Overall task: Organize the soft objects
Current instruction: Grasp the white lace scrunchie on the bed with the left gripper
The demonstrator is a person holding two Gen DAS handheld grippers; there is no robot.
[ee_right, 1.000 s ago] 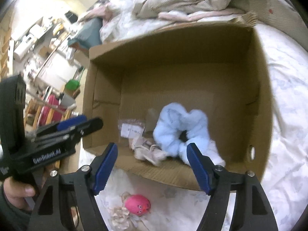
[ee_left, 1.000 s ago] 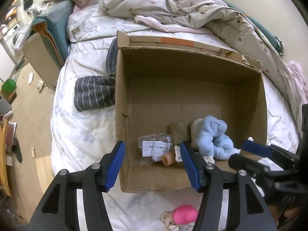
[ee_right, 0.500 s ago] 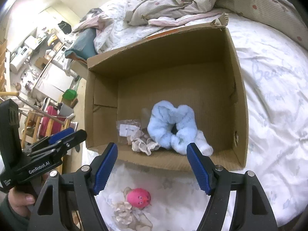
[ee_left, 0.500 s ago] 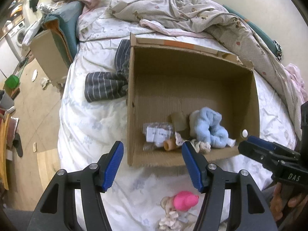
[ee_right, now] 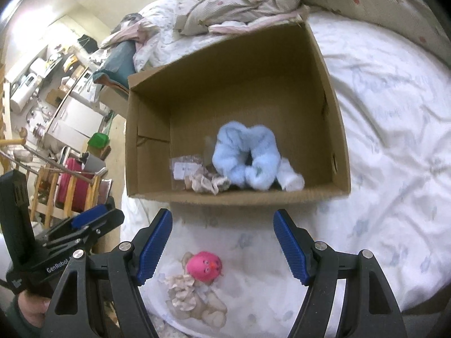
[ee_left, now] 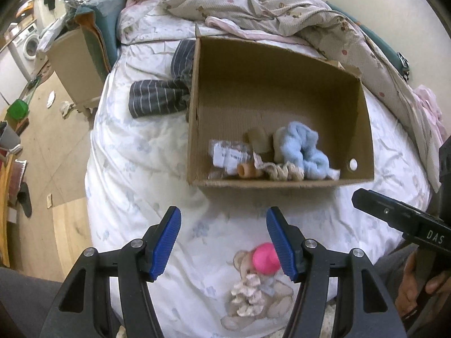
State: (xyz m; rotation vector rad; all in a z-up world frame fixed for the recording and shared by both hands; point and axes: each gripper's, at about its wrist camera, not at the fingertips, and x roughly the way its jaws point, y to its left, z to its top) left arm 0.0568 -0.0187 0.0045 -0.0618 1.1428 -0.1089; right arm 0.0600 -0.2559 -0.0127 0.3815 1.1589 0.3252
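Observation:
An open cardboard box point(ee_left: 282, 90) point(ee_right: 231, 90) stands on the white bed. Inside it lie a fluffy light-blue scrunchie point(ee_left: 304, 152) point(ee_right: 245, 155), a beige frilly scrunchie point(ee_left: 284, 171) point(ee_right: 207, 183), a small plastic packet with a label point(ee_left: 225, 155) point(ee_right: 184, 169) and other small items. On the bedsheet in front of the box lie a pink ball toy point(ee_left: 265, 259) point(ee_right: 205, 263) and a frilly cream scrunchie point(ee_left: 246, 290) point(ee_right: 180, 290). My left gripper point(ee_left: 222, 242) is open and empty above the sheet, just left of the pink toy. My right gripper point(ee_right: 222, 250) is open and empty above the pink toy.
A striped grey garment point(ee_left: 157, 98) lies left of the box. Crumpled quilts and clothes point(ee_left: 267, 8) pile at the bed's far end. The bed's left edge drops to a wooden floor point(ee_left: 42, 146) with a nightstand point(ee_left: 76, 64) and clutter.
Both grippers have pulled back from over the box toward the bed's near edge. The box now sits farther away, and the pink toy and cream scrunchie have come fully into view.

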